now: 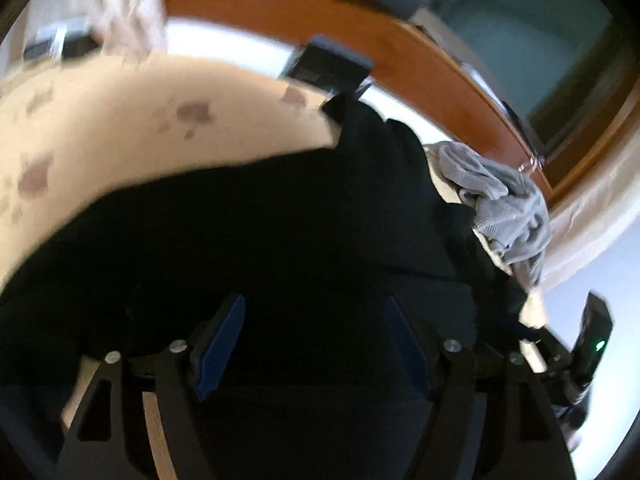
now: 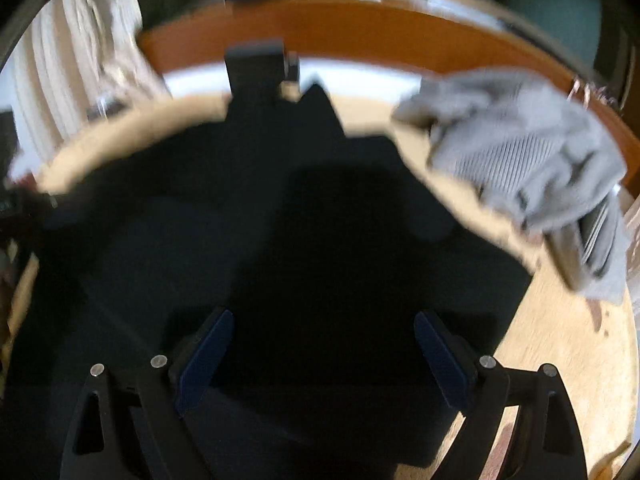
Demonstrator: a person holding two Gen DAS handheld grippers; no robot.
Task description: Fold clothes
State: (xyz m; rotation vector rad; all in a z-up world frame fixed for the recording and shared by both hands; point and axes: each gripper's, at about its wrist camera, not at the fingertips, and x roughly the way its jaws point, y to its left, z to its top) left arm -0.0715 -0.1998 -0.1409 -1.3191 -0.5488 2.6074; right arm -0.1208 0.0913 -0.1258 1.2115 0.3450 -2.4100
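Observation:
A black garment (image 1: 260, 232) lies spread over a beige patterned bed cover (image 1: 120, 128) and fills most of both views. My left gripper (image 1: 314, 306) hovers over it, open, blue pads apart with only dark cloth showing between them. Over the same black garment (image 2: 300, 220) my right gripper (image 2: 324, 322) is also open, fingers wide apart. A crumpled grey garment (image 1: 504, 204) sits beyond the black one to the right; in the right wrist view this grey garment (image 2: 520, 148) lies at the upper right. The other gripper's body (image 1: 592, 340) shows at the left wrist view's right edge.
A wooden headboard (image 1: 360, 40) curves along the far side of the bed, with a white strip below it. A dark blocky object (image 1: 328, 66) stands at the bed's far edge (image 2: 256, 66). Pale curtains (image 2: 80, 60) hang at the upper left. Bare bed cover (image 2: 560, 340) shows at the right.

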